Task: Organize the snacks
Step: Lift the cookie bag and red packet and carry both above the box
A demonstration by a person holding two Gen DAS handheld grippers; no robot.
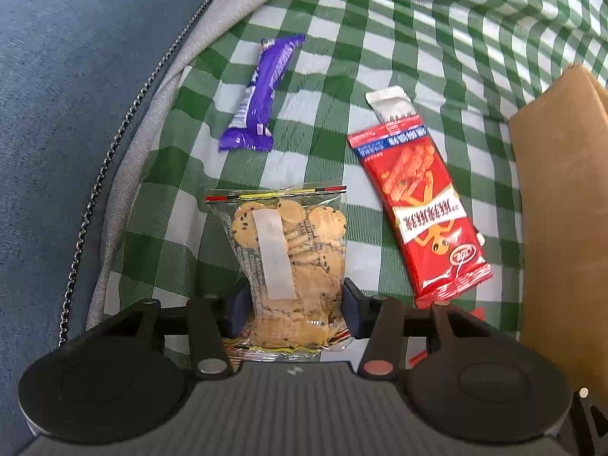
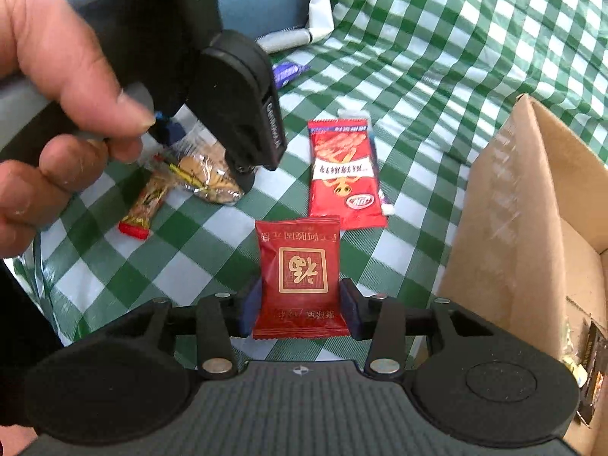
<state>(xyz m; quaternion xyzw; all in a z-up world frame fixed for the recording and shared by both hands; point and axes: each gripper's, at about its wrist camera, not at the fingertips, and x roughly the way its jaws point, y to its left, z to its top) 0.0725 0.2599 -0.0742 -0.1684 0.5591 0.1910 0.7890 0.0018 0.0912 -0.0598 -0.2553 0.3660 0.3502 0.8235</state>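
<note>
The clear cookie bag (image 1: 290,262) is clamped in the left tongs (image 1: 294,309), low over the checked cloth (image 1: 437,38); the red sachet (image 2: 299,277) is clamped in the right tongs (image 2: 300,313) beside the cardboard box (image 2: 505,197). Both seem light and crinkly; the cookies are judged fragile, so sealed edges are preferred.

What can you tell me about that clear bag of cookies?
The cookie bag is a clear, crinkly plastic pouch of round tan cookies with dark chips, with a white strip down its front and a striped sealed end. The left gripper pinches it near one end, fingers on both sides, above the green checked cloth.
</note>
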